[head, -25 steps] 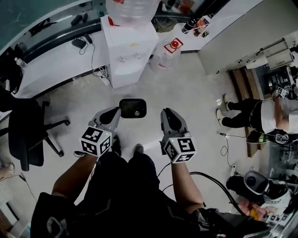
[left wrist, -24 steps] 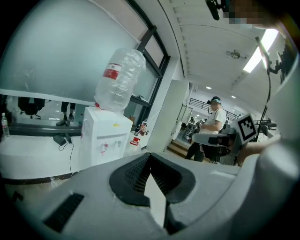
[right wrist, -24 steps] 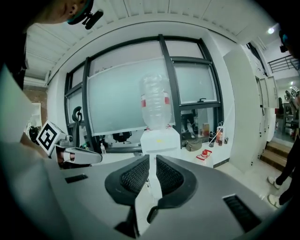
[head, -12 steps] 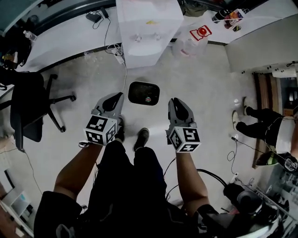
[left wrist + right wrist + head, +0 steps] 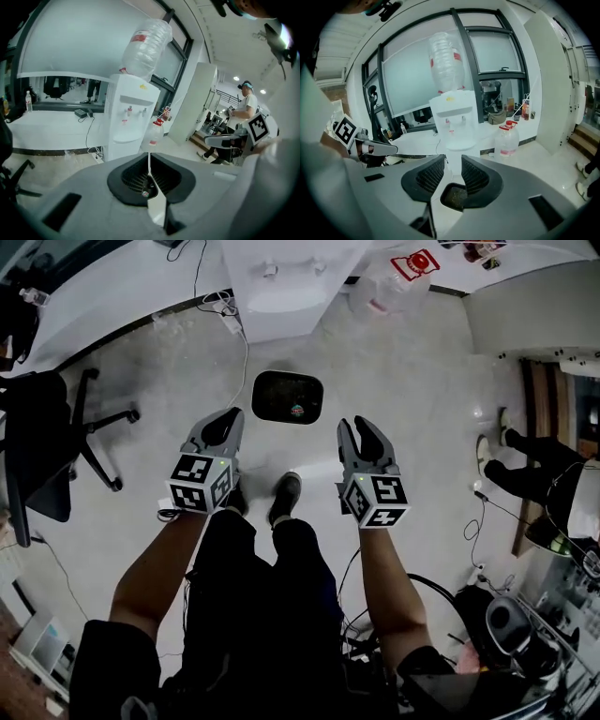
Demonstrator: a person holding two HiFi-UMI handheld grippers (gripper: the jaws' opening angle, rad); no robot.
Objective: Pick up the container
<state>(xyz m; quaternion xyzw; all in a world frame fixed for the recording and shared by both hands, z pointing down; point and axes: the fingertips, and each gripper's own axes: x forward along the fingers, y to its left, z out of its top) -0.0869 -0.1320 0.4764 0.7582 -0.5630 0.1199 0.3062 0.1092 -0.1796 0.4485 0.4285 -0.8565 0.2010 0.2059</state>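
The container (image 5: 288, 397) is a black, rounded-rectangular tub that lies on the pale floor just ahead of my feet. My left gripper (image 5: 225, 423) hangs above the floor to its near left, jaws closed together with nothing in them. The right gripper (image 5: 361, 430) is to its near right, and its jaws are opening with a clear gap and nothing between them. In the right gripper view the container (image 5: 454, 197) shows low down below the parted jaws of the right gripper (image 5: 453, 161). The left gripper (image 5: 149, 157) points toward the water dispenser.
A white water dispenser (image 5: 281, 277) stands just beyond the container, with a plastic water jug (image 5: 394, 282) to its right and a cable (image 5: 246, 352) running across the floor. A black office chair (image 5: 47, 446) is at the left. A seated person (image 5: 534, 465) is at the right.
The right gripper's jaws have parted from closed. Both grippers have edged forward toward the container, and the view has tilted further down over the floor.
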